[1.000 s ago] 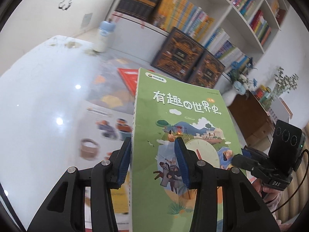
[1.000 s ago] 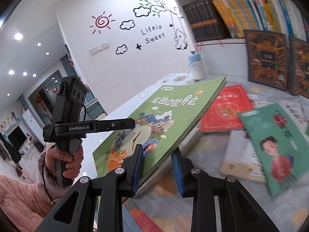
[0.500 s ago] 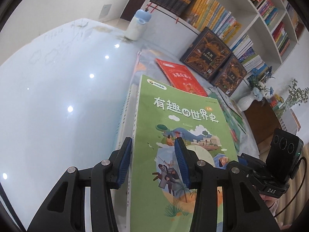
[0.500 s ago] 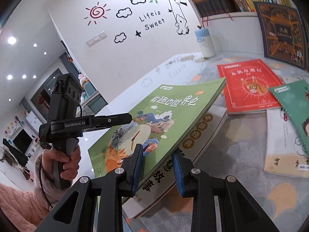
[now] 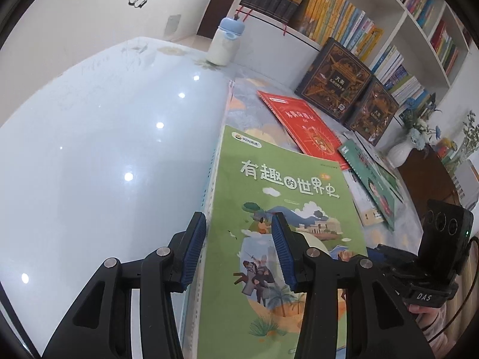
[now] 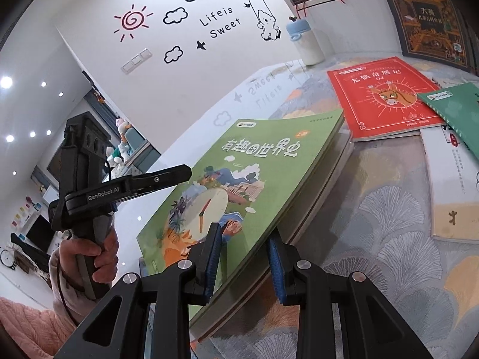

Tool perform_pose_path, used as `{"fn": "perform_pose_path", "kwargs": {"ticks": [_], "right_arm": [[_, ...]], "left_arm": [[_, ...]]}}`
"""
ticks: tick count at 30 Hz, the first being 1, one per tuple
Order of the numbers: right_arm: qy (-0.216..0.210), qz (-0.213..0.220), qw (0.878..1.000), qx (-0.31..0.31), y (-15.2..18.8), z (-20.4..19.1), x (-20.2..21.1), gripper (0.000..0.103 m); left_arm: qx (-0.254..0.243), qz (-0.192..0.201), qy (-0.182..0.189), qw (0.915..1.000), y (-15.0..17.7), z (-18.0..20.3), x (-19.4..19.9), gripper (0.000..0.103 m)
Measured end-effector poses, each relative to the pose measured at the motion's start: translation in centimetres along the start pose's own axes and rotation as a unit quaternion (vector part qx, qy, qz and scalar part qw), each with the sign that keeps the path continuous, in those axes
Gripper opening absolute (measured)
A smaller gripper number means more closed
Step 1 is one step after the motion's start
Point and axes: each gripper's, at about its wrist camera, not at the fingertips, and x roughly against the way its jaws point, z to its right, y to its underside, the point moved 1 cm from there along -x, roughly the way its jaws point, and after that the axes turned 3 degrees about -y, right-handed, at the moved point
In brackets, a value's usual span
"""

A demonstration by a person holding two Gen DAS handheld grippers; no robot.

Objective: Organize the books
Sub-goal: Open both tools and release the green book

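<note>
Both tools, left (image 5: 238, 248) and right (image 6: 244, 261), clamp the green book's (image 5: 278, 209) opposite edges

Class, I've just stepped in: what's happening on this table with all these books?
A person is tidying books with a pair of tongs in each hand. Both the left tongs and the right tongs grip the green book, one on each side edge, holding it over another book already lying on the table. A red book and others lie loose nearby, not yet stacked.
</note>
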Motion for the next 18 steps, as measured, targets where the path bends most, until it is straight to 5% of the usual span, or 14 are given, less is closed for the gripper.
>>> {"fn": "perform_pose_path", "kwargs": {"ticks": [4,6,8,14,18], "right_arm": [[-0.004,-0.006,1.0,-0.008,0.0,0.1,-0.1,0.035],[-0.001,-0.01,1.0,-0.007,0.0,-0.2,0.0,0.045],[0.015,-0.016,1.0,-0.008,-0.2,-0.5,0.2,0.066],[0.022,0.027,0.999,0.001,-1.7,-0.1,4.2,0.069],[0.072,0.062,0.995,-0.001,-2.8,3.2,8.9,0.069]], "left_arm": [[-0.006,0.008,-0.017,0.9998,-0.2,0.3,0.3,0.044],[-0.007,0.016,-0.024,0.9996,-0.4,0.5,0.7,0.047],[-0.008,0.021,-0.024,0.9995,-0.8,0.8,1.1,0.049],[-0.011,0.033,-0.017,0.9992,-2.2,3.3,1.9,0.059],[-0.046,0.04,0.001,0.9981,-2.8,8.0,1.3,0.059]]}}
